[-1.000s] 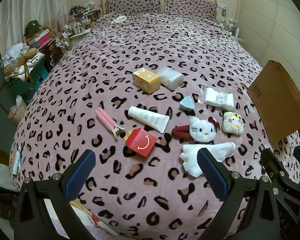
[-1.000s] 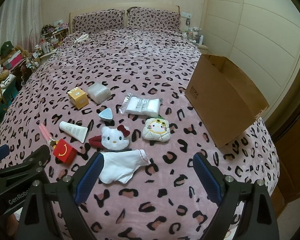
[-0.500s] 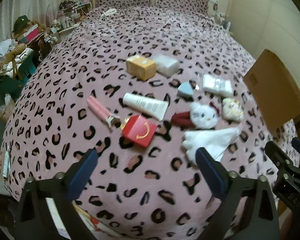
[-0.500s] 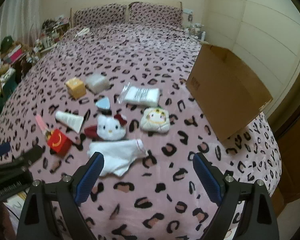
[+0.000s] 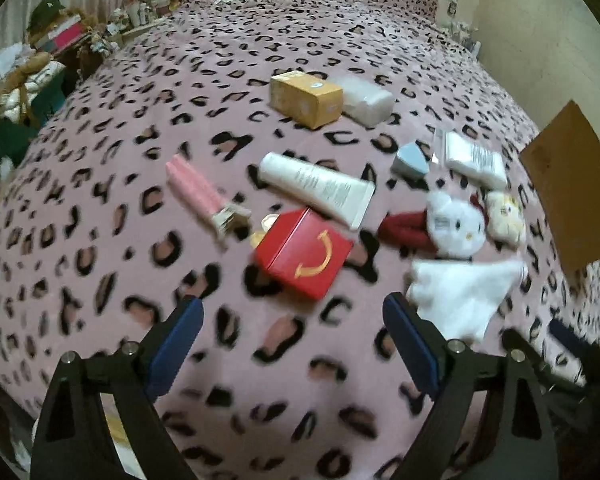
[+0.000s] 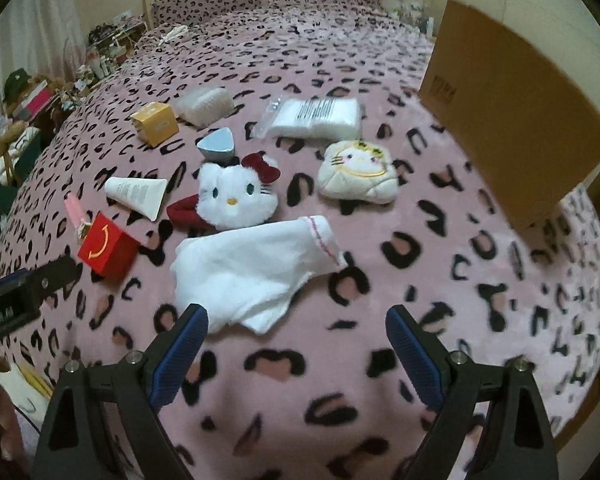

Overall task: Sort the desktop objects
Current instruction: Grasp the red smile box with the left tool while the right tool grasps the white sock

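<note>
While both sets of jaws stand spread with nothing between them, the things to be sorted lie scattered on the bed [image 6: 500, 320] ahead of them, and the coming move looks to turn on which hand is nearer which thing. The left gripper [image 5: 292, 336] points at the red box [image 5: 304, 252], which sits just beyond its jaws and roughly midway between them, one corner turned toward the camera. The right gripper [image 6: 296, 338] points at the white cloth [image 6: 248, 268], whose near edge lies just ahead of its left-hand finger [image 6: 178, 354]; the cloth's long axis runs slantwise, up toward the right in that view. So the box seems the left hand's pick and the cloth the right's. The cardboard box [image 6: 520, 120], the likely place for sorted things, stands at the bed's right edge, nearer the right gripper. The plush cat head [image 6: 236, 196] lies just beyond the cloth.
</note>
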